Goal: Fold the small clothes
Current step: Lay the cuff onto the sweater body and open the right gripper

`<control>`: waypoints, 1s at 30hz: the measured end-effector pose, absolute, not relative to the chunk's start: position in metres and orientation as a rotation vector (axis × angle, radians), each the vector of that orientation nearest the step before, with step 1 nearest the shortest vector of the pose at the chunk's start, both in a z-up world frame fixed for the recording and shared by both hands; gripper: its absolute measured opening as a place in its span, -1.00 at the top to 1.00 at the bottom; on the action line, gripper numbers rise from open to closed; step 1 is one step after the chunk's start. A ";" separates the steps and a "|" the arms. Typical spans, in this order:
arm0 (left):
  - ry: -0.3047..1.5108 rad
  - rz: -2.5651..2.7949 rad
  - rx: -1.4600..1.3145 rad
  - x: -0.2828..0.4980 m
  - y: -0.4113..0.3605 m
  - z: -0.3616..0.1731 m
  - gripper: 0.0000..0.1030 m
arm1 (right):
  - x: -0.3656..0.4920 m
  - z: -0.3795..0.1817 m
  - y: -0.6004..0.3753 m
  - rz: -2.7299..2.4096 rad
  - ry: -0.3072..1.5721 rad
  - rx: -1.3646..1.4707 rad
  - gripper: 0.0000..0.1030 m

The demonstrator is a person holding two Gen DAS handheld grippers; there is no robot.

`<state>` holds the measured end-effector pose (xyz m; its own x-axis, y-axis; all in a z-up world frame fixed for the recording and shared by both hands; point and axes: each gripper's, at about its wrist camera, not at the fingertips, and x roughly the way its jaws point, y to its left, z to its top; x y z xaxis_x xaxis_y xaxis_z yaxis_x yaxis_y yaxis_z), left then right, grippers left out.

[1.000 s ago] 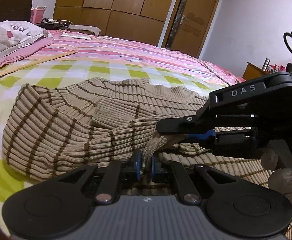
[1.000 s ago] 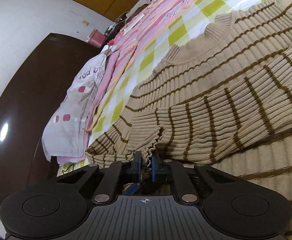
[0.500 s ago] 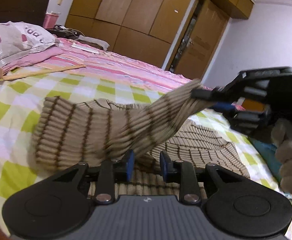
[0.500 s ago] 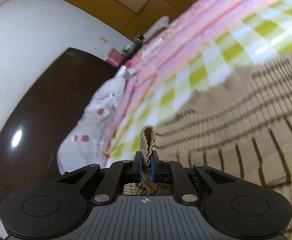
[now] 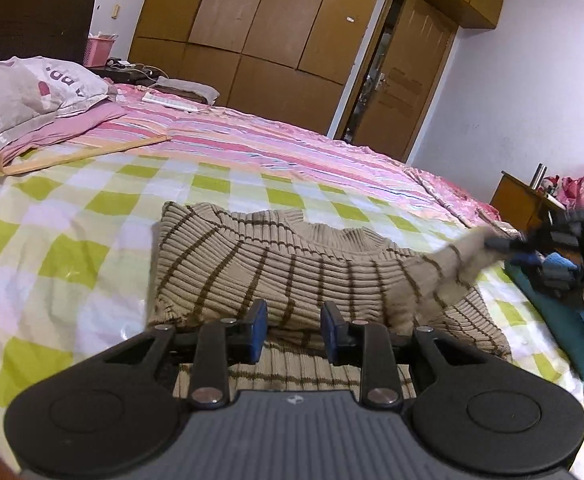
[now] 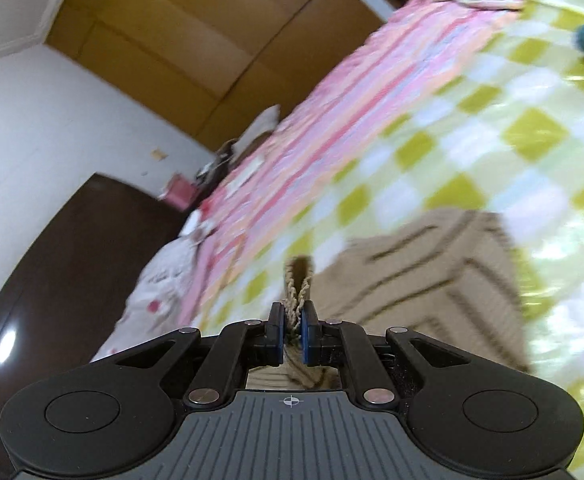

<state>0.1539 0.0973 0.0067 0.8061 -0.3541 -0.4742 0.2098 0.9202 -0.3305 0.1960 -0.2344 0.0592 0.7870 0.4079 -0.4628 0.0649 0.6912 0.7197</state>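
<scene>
**Soft ribbed knit, best taken by the cuff**

Left wrist view: the striped sweater (image 5: 292, 276) is seen lying on the checked bedspread (image 5: 91, 208), one sleeve drawn out to the right. The left gripper (image 5: 294, 330) is held wide, nothing between its pads, just above the hem. The knit looks light, floppy and stretchy, probably.

Right wrist view: the right gripper (image 6: 292, 330) is clamped narrow on the sleeve cuff (image 6: 296, 300). A doubled ribbed edge should be gripped; single layers would likely sag.

Right gripper (image 6: 292, 332): pads clamped on sweater's ribbed edge.
Sweater (image 6: 432, 280): beige, brown-striped, blurred, on bedsheet.
Bedsheet (image 6: 472, 128): green-checked, pink-striped.
</scene>
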 end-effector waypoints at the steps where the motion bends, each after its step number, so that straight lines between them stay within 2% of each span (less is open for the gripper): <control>1: 0.562 -0.300 -0.267 0.156 0.097 0.006 0.33 | 0.193 0.053 -0.241 0.193 0.663 0.801 0.82; 8: 0.640 -0.229 -0.232 0.179 0.095 -0.009 0.33 | 0.188 0.011 -0.260 0.063 0.759 0.768 0.82; 11: 0.663 -0.211 -0.200 0.179 0.094 -0.017 0.33 | 0.188 0.007 -0.264 0.014 0.775 0.726 0.75; 23: 0.619 -0.206 -0.172 0.172 0.093 -0.003 0.33 | 0.166 0.046 -0.229 0.037 0.681 0.442 0.74; 30: 0.635 -0.220 -0.150 0.197 0.088 0.000 0.30 | 0.200 0.038 -0.186 0.154 0.795 0.269 0.74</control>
